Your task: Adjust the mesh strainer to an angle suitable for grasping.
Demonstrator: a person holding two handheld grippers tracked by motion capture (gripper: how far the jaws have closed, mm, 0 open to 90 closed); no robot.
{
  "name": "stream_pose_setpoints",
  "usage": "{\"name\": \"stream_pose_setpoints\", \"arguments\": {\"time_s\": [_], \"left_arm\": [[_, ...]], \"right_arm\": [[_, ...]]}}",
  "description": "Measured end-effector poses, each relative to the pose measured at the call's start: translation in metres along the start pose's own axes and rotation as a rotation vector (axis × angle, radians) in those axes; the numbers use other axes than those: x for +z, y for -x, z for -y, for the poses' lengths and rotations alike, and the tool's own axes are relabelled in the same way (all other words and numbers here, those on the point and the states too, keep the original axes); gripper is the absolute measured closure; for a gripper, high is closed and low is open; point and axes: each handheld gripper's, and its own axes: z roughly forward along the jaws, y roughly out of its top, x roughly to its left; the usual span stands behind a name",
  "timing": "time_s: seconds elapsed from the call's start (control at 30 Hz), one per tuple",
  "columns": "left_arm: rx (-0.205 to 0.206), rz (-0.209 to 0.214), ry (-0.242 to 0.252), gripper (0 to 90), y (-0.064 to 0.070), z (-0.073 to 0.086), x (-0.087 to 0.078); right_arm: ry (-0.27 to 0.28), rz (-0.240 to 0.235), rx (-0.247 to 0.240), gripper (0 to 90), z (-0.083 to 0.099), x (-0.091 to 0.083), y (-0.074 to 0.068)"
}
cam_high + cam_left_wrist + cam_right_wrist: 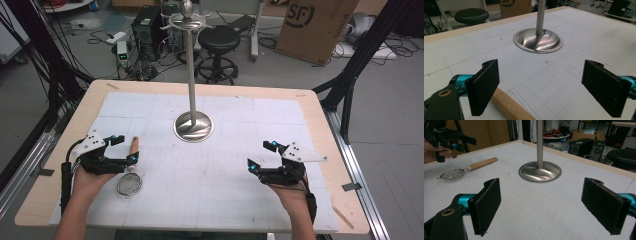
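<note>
Left gripper (123,148) has its two black ribbed jaws spread wide apart, nothing between them, hovering right over the pale wooden handle of the small wire-mesh strainer (130,177), and from the left gripper view that rounded handle (510,106) runs just beneath the near jaw, so this looks like a line-up for a grab on the grip end rather than the fragile mesh. The strainer lies flat on the white gridded mat (210,195), mesh bowl toward the person, handle pointing away, close by the left hand. Over on the other side, the right gripper (261,156) also stands with jaws parted and empty, low above bare mat, well apart from the strainer, apparently waiting its turn. Between the two, further back, rises the tall polished steel stand (193,123) with its round dished base and hooks at the top, a likely place to hang the strainer, with the beige table edge (320,125) framing it all
</note>
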Motion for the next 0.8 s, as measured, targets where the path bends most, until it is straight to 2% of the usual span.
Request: {"name": "stream_pose_setpoints", "arguments": {"time_s": [0.2,0.37,0.53,0.63,0.67,0.7,0.73,0.8], "left_arm": [[0.01,-0.014,-0.032,15.2,-0.001,0.001,0.0],[0.001,-0.023,-0.034,15.3,0.0,0.0,-0.002],[-0.012,-0.047,-0.074,15.5,-0.004,0.003,-0.003],[-0.009,-0.079,-0.098,16.5,-0.005,0.004,-0.004],[-0.03,-0.089,-0.101,20.5,-0.007,0.006,-0.005],[-0.03,-0.089,-0.101,23.0,-0.007,0.006,-0.005],[-0.044,-0.093,-0.098,23.0,-0.008,0.006,-0.005],[-0.071,-0.098,-0.099,29.9,-0.011,0.009,-0.006]], "right_arm": [[-0.009,0.0,0.006,15.0,0.002,0.003,0.001],[-0.007,0.002,-0.002,15.0,0.0,0.002,-0.003],[-0.018,-0.004,-0.001,15.0,0.001,0.007,-0.003],[-0.019,-0.006,0.001,15.0,0.002,0.008,-0.002],[-0.024,-0.008,0.002,15.0,0.002,0.009,-0.003],[-0.028,-0.008,0.005,15.0,0.002,0.009,-0.003],[-0.028,-0.008,0.005,15.0,0.002,0.009,-0.003],[-0.032,-0.008,0.002,15.0,0.003,0.01,-0.003]]}}
